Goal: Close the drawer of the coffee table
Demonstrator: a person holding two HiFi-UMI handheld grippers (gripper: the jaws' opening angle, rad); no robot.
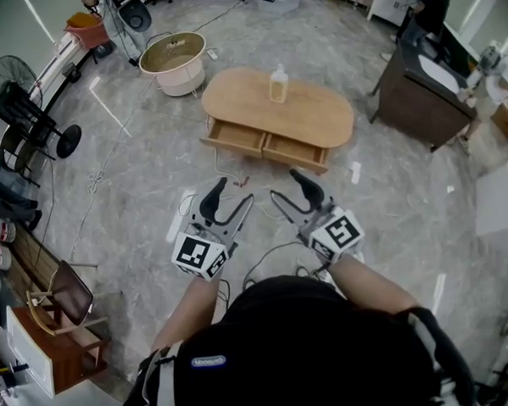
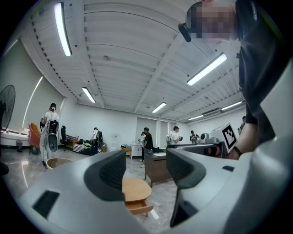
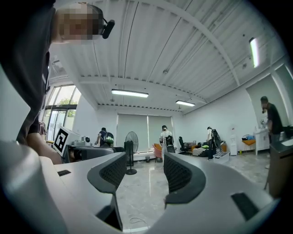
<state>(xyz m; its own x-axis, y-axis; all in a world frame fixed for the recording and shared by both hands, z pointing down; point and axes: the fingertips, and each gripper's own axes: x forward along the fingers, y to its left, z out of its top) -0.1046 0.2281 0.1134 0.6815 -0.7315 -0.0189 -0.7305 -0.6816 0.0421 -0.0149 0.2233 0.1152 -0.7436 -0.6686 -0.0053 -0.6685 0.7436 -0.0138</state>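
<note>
The oval wooden coffee table (image 1: 313, 117) stands on the floor ahead of me, with a bottle (image 1: 277, 84) on top. On its near side the left drawer (image 1: 234, 138) and the right drawer (image 1: 295, 151) both stand pulled out. My left gripper (image 1: 235, 192) and right gripper (image 1: 284, 185) hang side by side in the air short of the table, both open and empty. In the left gripper view the table (image 2: 135, 188) and an open drawer (image 2: 139, 208) show between the jaws of the left gripper (image 2: 145, 171). The right gripper (image 3: 144, 172) looks at bare floor.
A round beige tub (image 1: 174, 62) sits left of the table and a dark desk (image 1: 418, 92) to its right. Fans (image 1: 28, 112) and a chair (image 1: 68, 297) line the left side. Cables (image 1: 227, 175) lie on the floor before the drawers. People stand far off.
</note>
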